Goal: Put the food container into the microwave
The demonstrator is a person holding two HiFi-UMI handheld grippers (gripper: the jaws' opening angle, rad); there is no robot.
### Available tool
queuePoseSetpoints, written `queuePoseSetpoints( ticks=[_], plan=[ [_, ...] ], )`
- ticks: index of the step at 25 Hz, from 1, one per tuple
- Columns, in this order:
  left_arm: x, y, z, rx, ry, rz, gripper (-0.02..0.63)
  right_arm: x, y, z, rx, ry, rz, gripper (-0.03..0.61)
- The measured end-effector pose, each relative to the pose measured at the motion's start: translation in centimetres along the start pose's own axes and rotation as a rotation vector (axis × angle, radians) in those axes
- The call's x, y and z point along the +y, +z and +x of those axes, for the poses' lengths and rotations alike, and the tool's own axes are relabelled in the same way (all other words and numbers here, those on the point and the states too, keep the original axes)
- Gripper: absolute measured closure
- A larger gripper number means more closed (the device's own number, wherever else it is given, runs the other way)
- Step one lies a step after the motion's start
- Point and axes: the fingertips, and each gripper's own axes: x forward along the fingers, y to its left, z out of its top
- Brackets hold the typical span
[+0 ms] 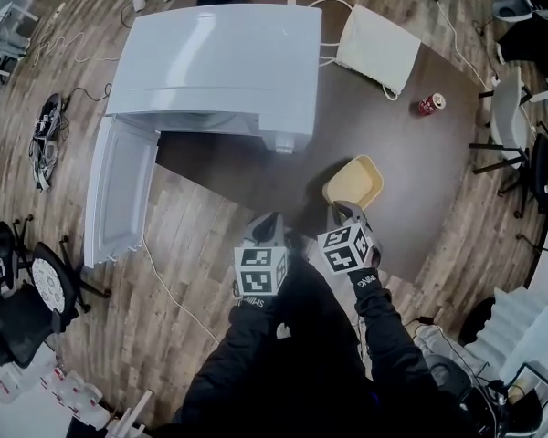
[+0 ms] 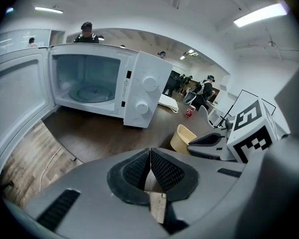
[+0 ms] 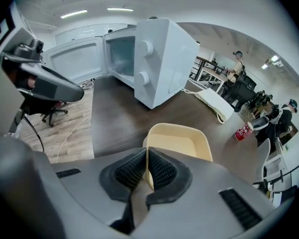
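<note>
A person is holding a two-jaw gripper in each hand over a dark brown table point(image 1: 420, 172), where a white microwave point(image 1: 219, 62) is standing with its door point(image 1: 119, 190) swinging wide open to the left, out past the table's edge above the wood floor. The right gripper point(image 3: 147, 168) is clenching its ribbed black pads on the near rim of the pale yellow food container point(image 3: 179, 141), whose thin wall is running down between the two pads. The container, an open tray with rounded corners, is lying outside the oven, in front of the microwave's knob side and well apart from it; whether it is resting on the table or hanging just above it cannot be told. The left gripper point(image 2: 150, 168) is hovering just beside the right one, its jaws pressing together with nothing between them. From the left gripper view, the microwave's cavity is showing a glass turntable point(image 2: 92, 92) inside. Farther back on the table, a white cushion point(image 1: 378, 48) is lying beside the microwave, and a red can point(image 1: 431, 104) is lying near the far right edge. Black office chairs point(image 1: 18, 308) are standing on the floor at the left.
</note>
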Motion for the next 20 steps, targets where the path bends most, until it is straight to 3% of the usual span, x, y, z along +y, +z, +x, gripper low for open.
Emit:
queuePoseSetpoints(
  ticks=[9,20],
  plan=[
    [1.5,0.6,-3.0,-0.059,0.067,-0.026,0.58,3.3,2.7,-4.0,-0.079,0.022,-0.173,0.548],
    [6.0,-1.7,-7.9,-0.104,0.192,-0.108,0.58,12.8,6.1,-7.2,-0.179,0.159,-0.434,0.548]
  ],
)
